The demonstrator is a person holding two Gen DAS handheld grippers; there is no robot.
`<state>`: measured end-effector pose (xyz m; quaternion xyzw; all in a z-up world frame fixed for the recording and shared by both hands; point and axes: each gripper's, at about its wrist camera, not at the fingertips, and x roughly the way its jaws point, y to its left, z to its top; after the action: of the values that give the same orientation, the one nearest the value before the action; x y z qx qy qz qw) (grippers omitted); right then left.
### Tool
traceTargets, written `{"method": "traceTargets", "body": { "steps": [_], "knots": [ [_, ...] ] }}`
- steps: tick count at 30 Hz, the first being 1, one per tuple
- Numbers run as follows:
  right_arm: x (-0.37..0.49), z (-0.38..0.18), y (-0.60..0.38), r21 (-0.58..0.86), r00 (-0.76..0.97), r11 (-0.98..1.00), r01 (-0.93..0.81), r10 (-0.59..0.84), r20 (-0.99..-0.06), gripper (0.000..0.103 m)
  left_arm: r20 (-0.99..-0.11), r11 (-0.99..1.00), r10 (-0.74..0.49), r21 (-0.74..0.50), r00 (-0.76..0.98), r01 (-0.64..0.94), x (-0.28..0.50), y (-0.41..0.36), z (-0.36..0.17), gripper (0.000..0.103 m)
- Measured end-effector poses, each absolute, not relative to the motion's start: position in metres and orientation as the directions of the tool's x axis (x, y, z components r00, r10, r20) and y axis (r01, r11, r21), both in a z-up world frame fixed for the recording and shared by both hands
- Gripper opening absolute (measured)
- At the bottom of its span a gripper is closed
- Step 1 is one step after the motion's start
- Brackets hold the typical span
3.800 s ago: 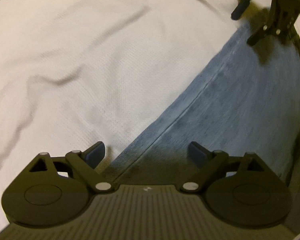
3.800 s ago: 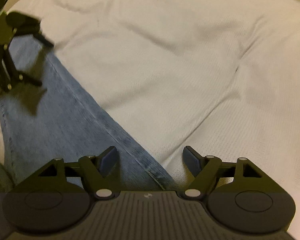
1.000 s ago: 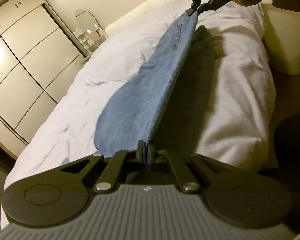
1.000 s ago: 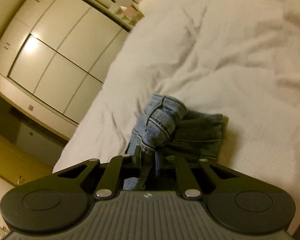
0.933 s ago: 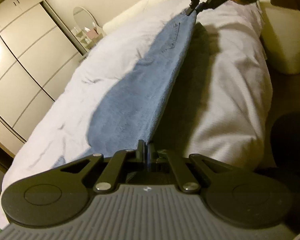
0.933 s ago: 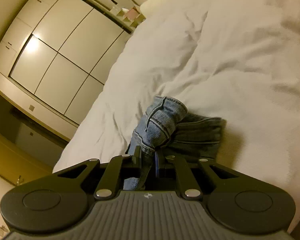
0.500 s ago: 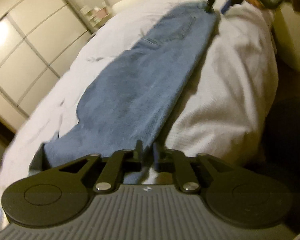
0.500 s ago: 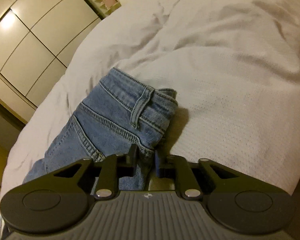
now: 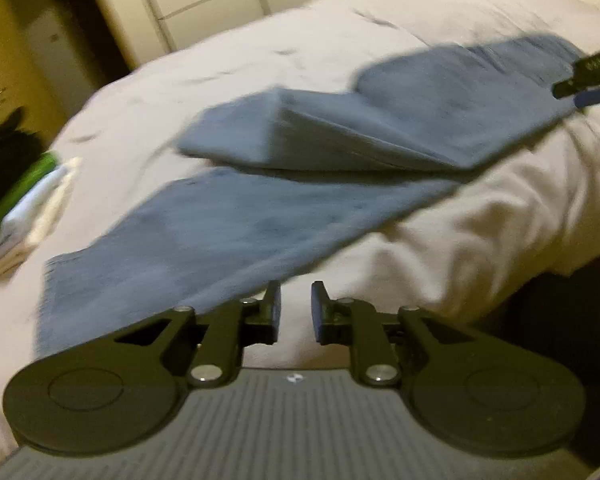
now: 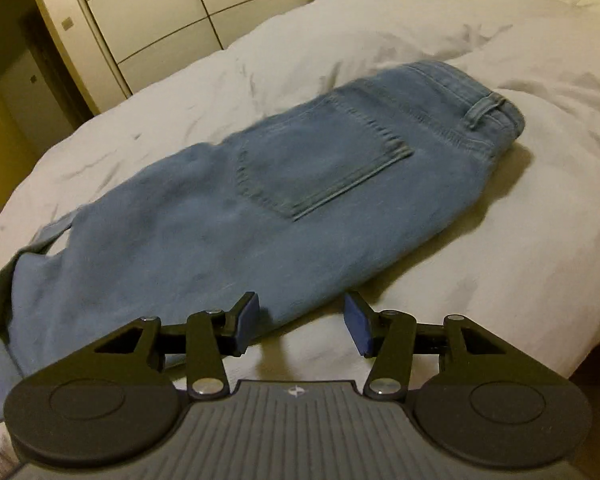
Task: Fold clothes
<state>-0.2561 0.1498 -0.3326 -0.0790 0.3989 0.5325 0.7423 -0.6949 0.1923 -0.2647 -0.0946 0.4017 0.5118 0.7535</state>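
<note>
Denim, blue and soft with motion blur in the left wrist view, lies stretched across a pale bedspread (image 9: 480, 232): the jeans (image 9: 228, 232) rest on the bed lengthwise, one leg end with a frayed hem reaching toward the near left, while another part of the garment lies over the middle as a raised ridge. The left gripper (image 9: 296, 312) hangs just past the near edge of the leg; its jaws stand narrowly apart and are opening, with only bedspread showing in the gap between them. At the far right edge of that view the right gripper (image 9: 588, 88) shows as a dark shape with a blue pad beside the waist end of the jeans. From the right wrist view the jeans (image 10: 300, 200) show a back pocket (image 10: 320, 160) and a belt loop (image 10: 482, 110), the waistband lying toward the far right. There the right gripper (image 10: 304, 320) has its jaws about halfway apart and opening; the denim's near edge runs into the gap by the left pad, though neither pad presses on it. White wardrobe doors (image 10: 160, 12) stand beyond the bed, and a stack of folded clothes (image 9: 24, 208), green and white, sits at the left of the bedspread.
</note>
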Motion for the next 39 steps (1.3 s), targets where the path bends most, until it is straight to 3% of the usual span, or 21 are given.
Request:
{"method": "traceTargets", "body": {
  "steps": [4,11,22,31,39],
  "knots": [
    [-0.307,-0.301,0.153,0.333,0.033,0.304,-0.893,0.780,-0.625,0.051,-0.693,0.400,0.707,0.229,0.140,-0.888,-0.727,0.197,-0.248,0.028],
    [-0.371,-0.320,0.194,0.339,-0.105,0.219,-0.915,0.684,-0.722,0.053,-0.734,0.312,0.675,0.187,0.079,-0.932,-0.768,0.253,-0.269,0.028],
    [-0.403,-0.315,0.255,0.263,-0.128,0.114,-0.958,0.650,-0.749,0.053,-0.775,0.300,0.627,0.149,0.077,-0.942,-0.773,0.347,-0.291,0.031],
    [-0.386,-0.326,0.303,0.384,-0.233,0.111,-0.917,0.632,-0.739,0.055,-0.793,0.332,0.594,0.088,0.136,-0.939,-0.774,0.404,-0.288,0.033],
    [-0.400,-0.324,0.313,0.705,-0.523,0.017,-0.709,0.657,-0.543,0.055,-0.797,0.296,0.580,0.013,0.169,-0.955,-0.787,0.398,-0.291,0.034]
  ]
}}
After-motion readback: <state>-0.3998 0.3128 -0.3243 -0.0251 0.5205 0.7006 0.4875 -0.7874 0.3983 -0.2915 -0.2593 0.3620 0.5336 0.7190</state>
